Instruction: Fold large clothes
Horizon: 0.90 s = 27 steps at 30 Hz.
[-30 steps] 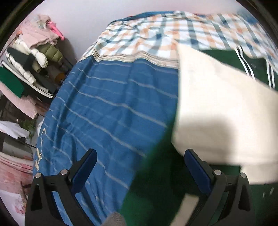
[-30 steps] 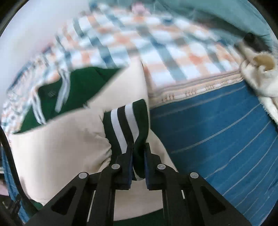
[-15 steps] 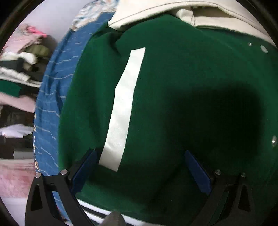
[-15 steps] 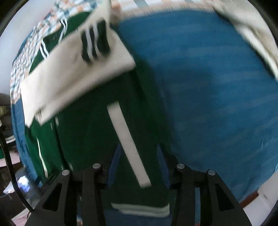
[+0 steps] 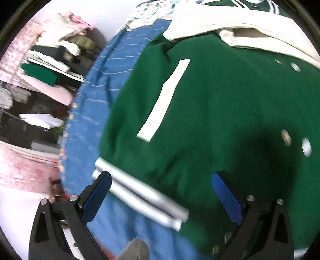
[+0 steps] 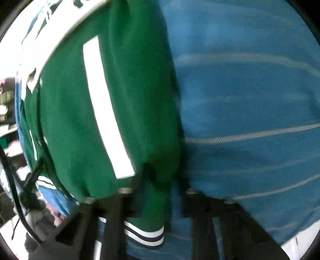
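Your green jacket [image 5: 220, 104] lies flat on the bed [image 6: 250, 100], covered by a blue sheet with thin pale stripes, its striped hem at the near edge and its cream sleeve [image 5: 230, 26] folded across the far part. Your left claw [image 5: 160, 192] hangs released above the hem, nothing between its blue pads. Your right claw [image 6: 158, 180] is closing, with the jacket's hem corner between its blurred fingers. Beyond the bed's left edge stand shelves of folded clothes [image 5: 50, 60] against a white wall [image 5: 112, 18].
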Motion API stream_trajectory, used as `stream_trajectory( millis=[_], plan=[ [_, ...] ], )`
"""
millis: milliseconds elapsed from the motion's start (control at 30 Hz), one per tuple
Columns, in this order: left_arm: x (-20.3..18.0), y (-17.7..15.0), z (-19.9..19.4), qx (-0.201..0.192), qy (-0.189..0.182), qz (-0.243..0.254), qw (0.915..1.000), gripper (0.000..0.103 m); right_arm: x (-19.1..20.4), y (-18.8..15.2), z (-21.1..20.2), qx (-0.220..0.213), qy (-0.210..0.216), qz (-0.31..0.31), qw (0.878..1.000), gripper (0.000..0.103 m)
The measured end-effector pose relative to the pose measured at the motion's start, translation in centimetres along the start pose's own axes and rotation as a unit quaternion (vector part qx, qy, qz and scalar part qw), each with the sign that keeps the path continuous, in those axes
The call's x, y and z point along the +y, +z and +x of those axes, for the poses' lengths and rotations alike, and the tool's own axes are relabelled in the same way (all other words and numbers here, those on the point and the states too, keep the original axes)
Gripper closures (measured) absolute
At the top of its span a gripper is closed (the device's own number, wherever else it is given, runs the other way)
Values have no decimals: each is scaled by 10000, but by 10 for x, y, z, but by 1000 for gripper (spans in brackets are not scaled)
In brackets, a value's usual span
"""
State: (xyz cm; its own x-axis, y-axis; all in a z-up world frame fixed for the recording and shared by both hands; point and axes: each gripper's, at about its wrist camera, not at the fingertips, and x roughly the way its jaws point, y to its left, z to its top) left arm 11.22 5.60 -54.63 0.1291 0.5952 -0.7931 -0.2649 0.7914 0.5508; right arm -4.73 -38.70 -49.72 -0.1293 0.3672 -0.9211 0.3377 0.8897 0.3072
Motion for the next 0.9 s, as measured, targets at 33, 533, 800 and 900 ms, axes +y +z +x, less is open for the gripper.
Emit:
stream_trajectory(
  millis=[33, 533, 800, 900],
  plan=[
    [-2, -11, -11, -10, 148, 12, 9999, 0, 1, -1, 2, -36, -64, -109, 9999, 92],
    [1, -114, 34, 1823, -3721, -3474, 8412, 2, -13, -17, -14, 331, 147, 122, 9993, 64],
    [0, -83, 6, 1158, -3047, -2708, 9058, 101, 5, -27, -22, -64, -235, 334, 9991, 64],
    [19, -84, 4, 1076, -3178, -2826, 8986, 101, 20, -33, -17, -131, -272, 345, 9989, 64]
  ],
)
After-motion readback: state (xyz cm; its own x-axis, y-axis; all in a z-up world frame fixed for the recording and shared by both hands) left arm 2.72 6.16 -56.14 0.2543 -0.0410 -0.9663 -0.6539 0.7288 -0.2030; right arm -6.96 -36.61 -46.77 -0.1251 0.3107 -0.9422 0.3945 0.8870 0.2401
